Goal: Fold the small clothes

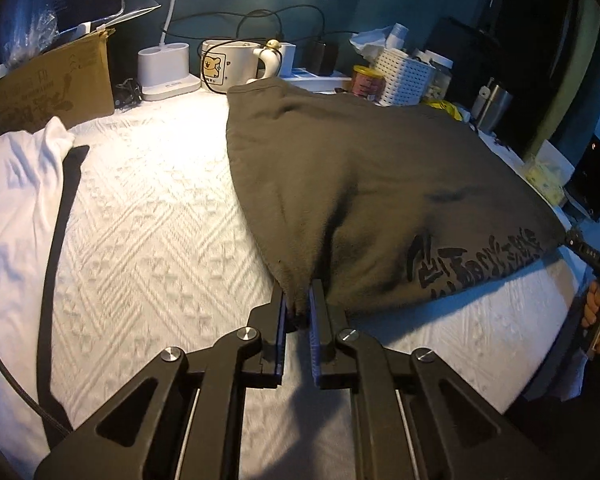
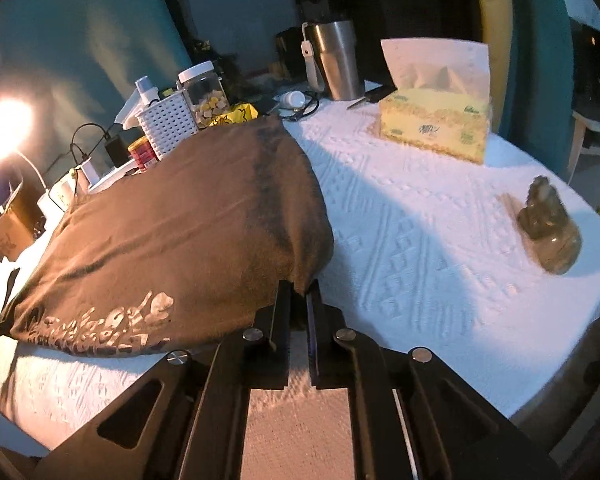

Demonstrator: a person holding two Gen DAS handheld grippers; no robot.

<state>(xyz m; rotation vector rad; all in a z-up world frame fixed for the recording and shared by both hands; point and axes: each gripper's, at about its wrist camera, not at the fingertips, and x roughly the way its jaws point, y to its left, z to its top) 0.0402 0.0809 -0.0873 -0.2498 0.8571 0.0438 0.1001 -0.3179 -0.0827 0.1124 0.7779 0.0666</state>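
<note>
Brown shirt (image 1: 360, 184) on white table cover (image 1: 148, 220), one near corner pinched tight in left gripper (image 1: 298, 304), other near corner pinched in right gripper (image 2: 299, 294).

Matt brown cloth garment (image 1: 360, 184) lies on a white embossed textile cover (image 1: 148, 232); brushed-metal tumbler (image 2: 336, 60) behind.

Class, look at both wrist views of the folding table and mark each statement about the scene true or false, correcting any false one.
1. The left tool is clamped on a corner of the dark garment. True.
2. The right tool is open and holds nothing. False: it is shut on the garment's other near corner.
3. A tissue box stands on the white textured cloth. True.
4. The white garment lies on top of the dark garment. False: it lies apart, to the left.
</note>
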